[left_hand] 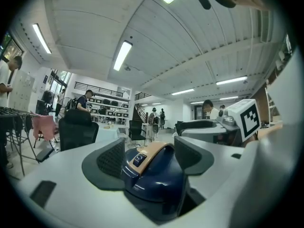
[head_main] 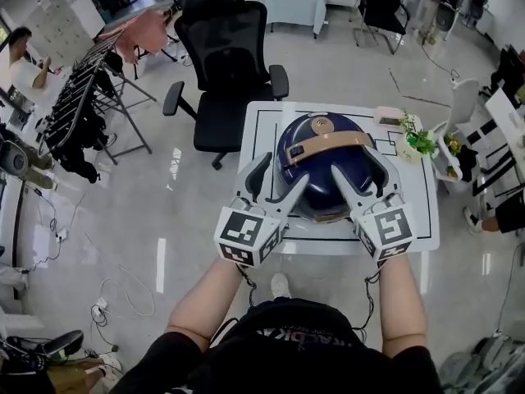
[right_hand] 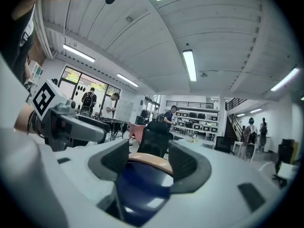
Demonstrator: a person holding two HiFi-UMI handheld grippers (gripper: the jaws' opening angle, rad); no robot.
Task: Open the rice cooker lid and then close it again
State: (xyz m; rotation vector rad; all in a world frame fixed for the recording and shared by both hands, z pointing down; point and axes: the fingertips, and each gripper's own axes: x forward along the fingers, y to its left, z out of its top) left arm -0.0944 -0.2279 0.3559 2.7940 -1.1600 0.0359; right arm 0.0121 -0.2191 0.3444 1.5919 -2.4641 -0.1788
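A dark blue rice cooker [head_main: 321,164] with a tan handle band [head_main: 328,144] stands on a white table [head_main: 262,130], its lid down. My left gripper [head_main: 275,184] is open at the cooker's front left, its jaws set on either side of the dome's edge. My right gripper [head_main: 367,180] is open at the front right in the same way. In the left gripper view the cooker [left_hand: 156,175] fills the gap of the left gripper [left_hand: 149,151], with the lid button [left_hand: 138,159] facing me. In the right gripper view the cooker [right_hand: 140,184] lies between the jaws of the right gripper [right_hand: 149,159].
A black office chair [head_main: 225,64] stands behind the table. A small potted plant [head_main: 418,142] and a pink box [head_main: 388,116] sit at the table's right back corner. A clothes rack [head_main: 82,105] stands left, and cables [head_main: 115,302] lie on the floor.
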